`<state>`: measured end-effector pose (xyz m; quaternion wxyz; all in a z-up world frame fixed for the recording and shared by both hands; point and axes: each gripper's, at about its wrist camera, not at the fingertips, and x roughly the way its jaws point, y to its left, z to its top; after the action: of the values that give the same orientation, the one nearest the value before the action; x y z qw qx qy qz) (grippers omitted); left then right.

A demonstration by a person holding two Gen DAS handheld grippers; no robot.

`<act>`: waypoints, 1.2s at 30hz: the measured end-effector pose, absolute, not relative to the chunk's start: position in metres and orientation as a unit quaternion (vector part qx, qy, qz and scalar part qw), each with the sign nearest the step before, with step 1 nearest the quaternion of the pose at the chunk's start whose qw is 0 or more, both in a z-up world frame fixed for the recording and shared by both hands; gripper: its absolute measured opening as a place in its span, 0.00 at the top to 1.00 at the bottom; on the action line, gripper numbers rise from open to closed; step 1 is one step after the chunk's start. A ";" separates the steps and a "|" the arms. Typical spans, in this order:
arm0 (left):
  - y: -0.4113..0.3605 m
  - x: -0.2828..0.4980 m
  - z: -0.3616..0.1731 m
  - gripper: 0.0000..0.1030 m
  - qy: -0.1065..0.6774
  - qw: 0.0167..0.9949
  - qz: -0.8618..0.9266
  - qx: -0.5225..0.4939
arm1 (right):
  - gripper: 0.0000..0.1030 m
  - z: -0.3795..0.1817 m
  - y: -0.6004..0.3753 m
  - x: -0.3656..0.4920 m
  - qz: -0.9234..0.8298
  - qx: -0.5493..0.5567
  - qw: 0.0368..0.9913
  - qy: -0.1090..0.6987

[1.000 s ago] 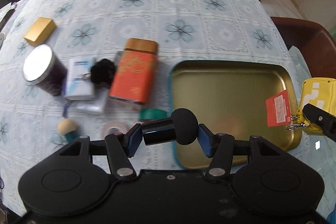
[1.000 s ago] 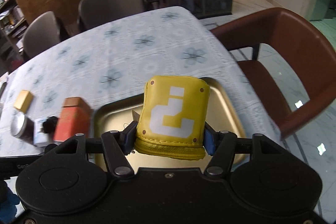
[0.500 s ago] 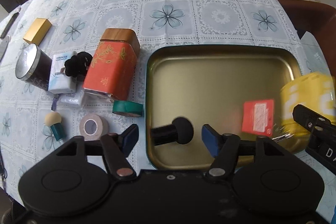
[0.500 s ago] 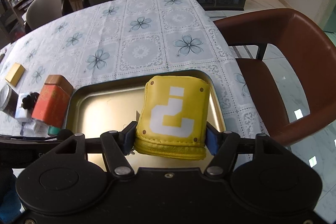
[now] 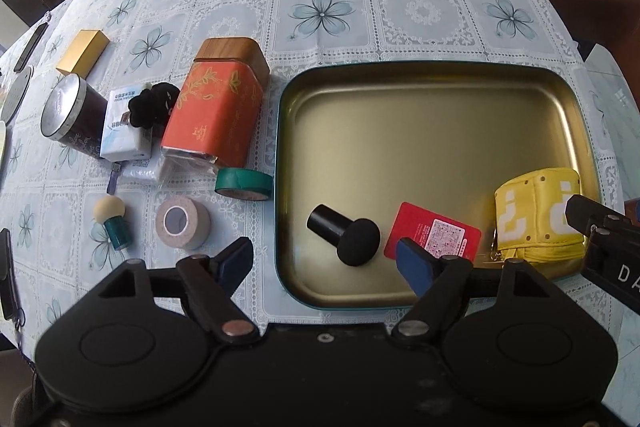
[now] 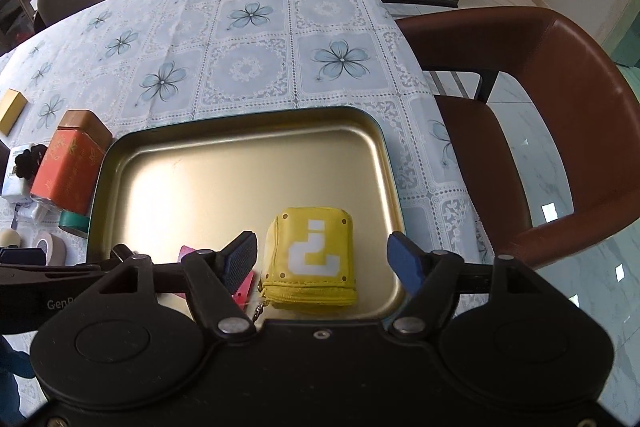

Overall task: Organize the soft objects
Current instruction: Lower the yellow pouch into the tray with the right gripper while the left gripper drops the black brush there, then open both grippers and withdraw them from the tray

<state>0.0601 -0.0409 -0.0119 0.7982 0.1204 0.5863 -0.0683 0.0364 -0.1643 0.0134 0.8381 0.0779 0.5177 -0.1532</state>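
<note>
A gold tray [image 5: 420,131] lies on the flowered tablecloth; it also shows in the right wrist view [image 6: 240,167]. In it lie a black sponge puff on a black handle [image 5: 346,233], a red tag [image 5: 434,237] and a yellow question-mark pouch [image 5: 536,219], also seen in the right wrist view [image 6: 314,257]. My left gripper [image 5: 324,259] is open above the tray's near edge, with the black puff just beyond it. My right gripper [image 6: 322,255] is open around the pouch without touching it. A black scrunchie [image 5: 152,103] and a beige puff [image 5: 112,219] lie left of the tray.
Left of the tray stand an orange tin [image 5: 216,115], a dark can [image 5: 70,115], a white tissue pack [image 5: 124,127], green tape [image 5: 242,183], a beige tape roll [image 5: 182,221] and a gold box [image 5: 82,51]. A brown chair [image 6: 540,131] stands right of the table.
My left gripper opened and let the black puff down into the tray. My right gripper opened and set the yellow pouch in the tray's near right corner.
</note>
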 end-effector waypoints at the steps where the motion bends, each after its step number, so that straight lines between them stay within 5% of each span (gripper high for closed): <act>1: -0.041 0.059 -0.012 0.24 0.587 0.798 -0.068 0.120 | 0.33 0.013 -0.165 0.036 -0.152 0.078 0.837 0.519; 36: -0.032 0.048 -0.017 0.18 0.608 0.785 -0.052 0.106 | 0.34 0.005 -0.158 0.036 -0.126 0.095 0.821 0.549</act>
<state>0.0484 -0.0320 -0.0170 0.7848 0.1063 0.6083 -0.0523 0.0358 -0.1580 0.0054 0.8207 0.0949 0.5490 -0.1265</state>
